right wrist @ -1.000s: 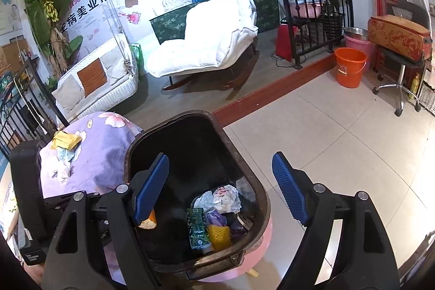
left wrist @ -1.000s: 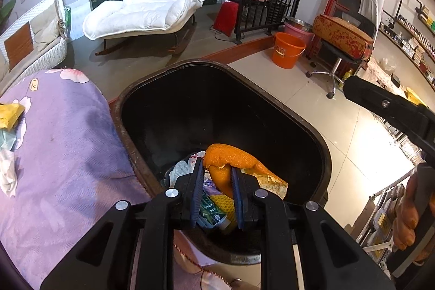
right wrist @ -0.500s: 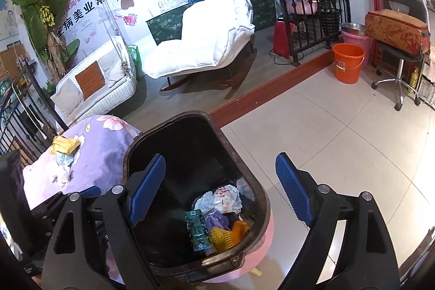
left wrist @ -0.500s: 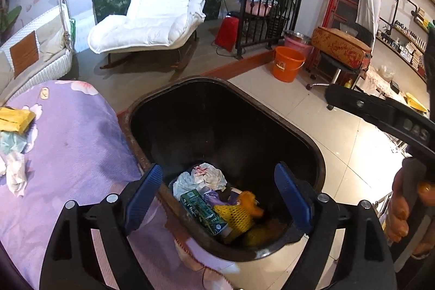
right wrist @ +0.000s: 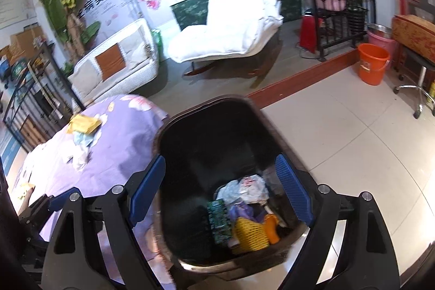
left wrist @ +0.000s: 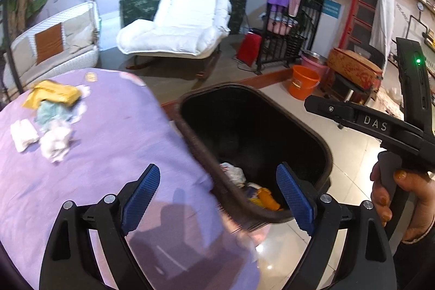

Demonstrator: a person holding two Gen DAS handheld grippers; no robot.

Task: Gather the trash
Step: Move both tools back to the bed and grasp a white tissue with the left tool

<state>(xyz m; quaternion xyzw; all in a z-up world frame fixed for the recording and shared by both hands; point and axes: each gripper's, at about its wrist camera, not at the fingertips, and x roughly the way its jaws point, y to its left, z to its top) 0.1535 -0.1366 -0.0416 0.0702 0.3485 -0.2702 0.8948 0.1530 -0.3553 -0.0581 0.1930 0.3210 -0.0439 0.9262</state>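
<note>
On the purple-covered bench (left wrist: 114, 132) beside the black bin (left wrist: 323, 151) lie the remaining scraps: a yellow wrapper (left wrist: 53, 94), a pale green wad (left wrist: 53, 112) and crumpled white tissues (left wrist: 55, 144). Both the left claw (left wrist: 217, 197) and the right claw (right wrist: 217, 186) stand wide open and empty. These scraps look light, soft and crushable; a pinch across a tissue's bunched middle should hold, while the flat wrapper may slip.
</note>
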